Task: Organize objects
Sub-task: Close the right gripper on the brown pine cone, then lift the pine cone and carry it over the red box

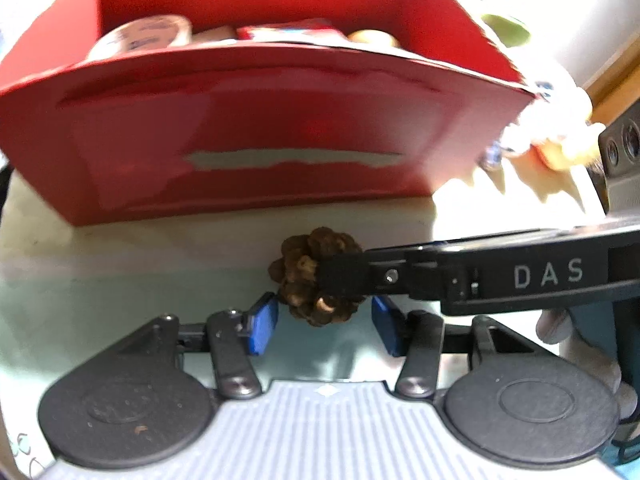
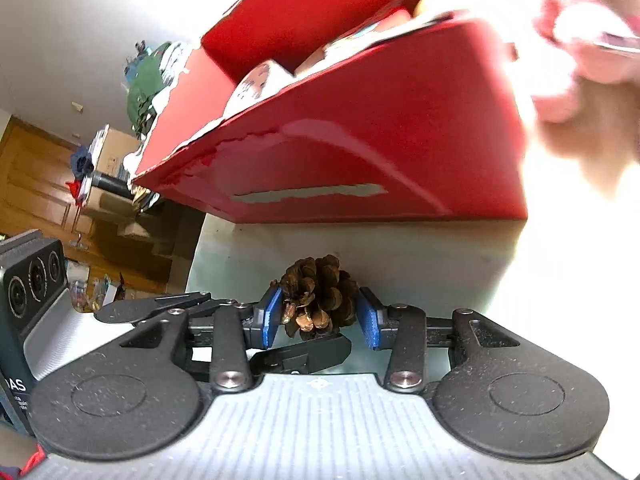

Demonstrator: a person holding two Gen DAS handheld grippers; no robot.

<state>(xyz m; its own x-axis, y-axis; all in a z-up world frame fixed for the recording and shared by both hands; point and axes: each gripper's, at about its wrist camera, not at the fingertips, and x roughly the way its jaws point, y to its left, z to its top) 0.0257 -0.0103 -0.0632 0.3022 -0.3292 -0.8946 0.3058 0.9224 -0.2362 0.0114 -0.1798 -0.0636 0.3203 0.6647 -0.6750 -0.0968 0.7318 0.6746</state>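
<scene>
A brown pine cone (image 1: 308, 276) lies on the pale tabletop in front of a red cardboard box (image 1: 256, 132). My left gripper (image 1: 324, 326) is open, its blue pads (image 1: 262, 330) on either side of the cone's near end. My right gripper (image 2: 322, 318) comes in from the right in the left wrist view, and its black finger (image 1: 344, 276) overlaps the cone. In the right wrist view the pine cone (image 2: 320, 296) sits between the blue pads (image 2: 272, 316), which stand close beside it, with a gap on the right. The red box (image 2: 360, 140) stands behind.
The box holds several items, among them a round tub (image 1: 148, 34) and a red packet (image 1: 292, 32). Pale, blurred things (image 1: 552, 148) lie right of the box. The left gripper's body (image 2: 36, 304) shows at the left of the right wrist view, with wooden cabinets (image 2: 36, 176) behind.
</scene>
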